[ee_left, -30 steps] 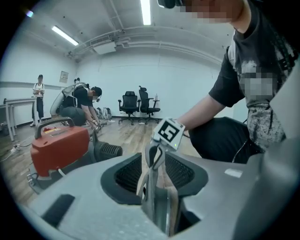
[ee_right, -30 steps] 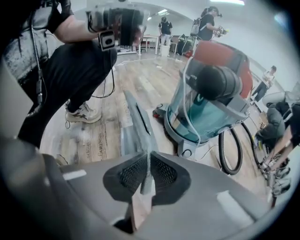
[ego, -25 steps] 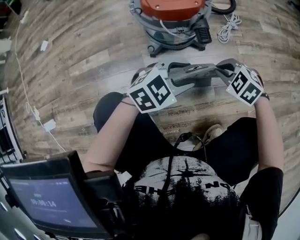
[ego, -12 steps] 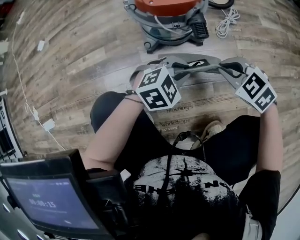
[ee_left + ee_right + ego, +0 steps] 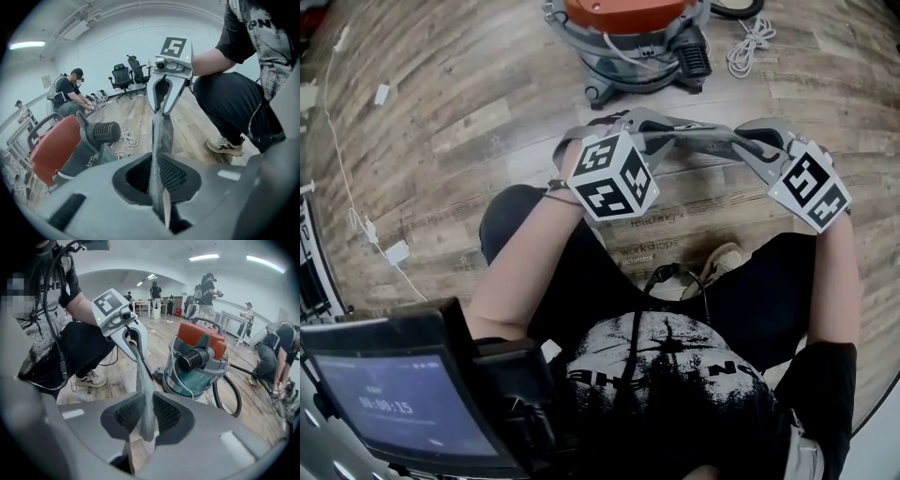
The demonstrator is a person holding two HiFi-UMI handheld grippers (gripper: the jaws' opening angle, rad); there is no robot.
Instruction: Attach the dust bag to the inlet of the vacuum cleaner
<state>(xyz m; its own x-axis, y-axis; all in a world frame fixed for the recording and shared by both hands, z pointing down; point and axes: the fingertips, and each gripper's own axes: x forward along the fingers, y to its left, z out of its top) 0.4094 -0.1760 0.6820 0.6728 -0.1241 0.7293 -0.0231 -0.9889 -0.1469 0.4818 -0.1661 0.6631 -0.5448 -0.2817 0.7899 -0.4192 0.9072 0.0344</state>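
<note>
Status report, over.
Left hand-held gripper just closed on dust bag; right hand-held gripper, jaws just opening slightly, grips it too. Vacuum cleaner ahead, nothing between.

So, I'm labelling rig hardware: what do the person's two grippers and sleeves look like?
The left gripper and right gripper are alike: grey moulded bodies tapering to slim tongs with dark meshed pads, each carrying a white cube of black square markers. The sleeves are short and black.
</note>
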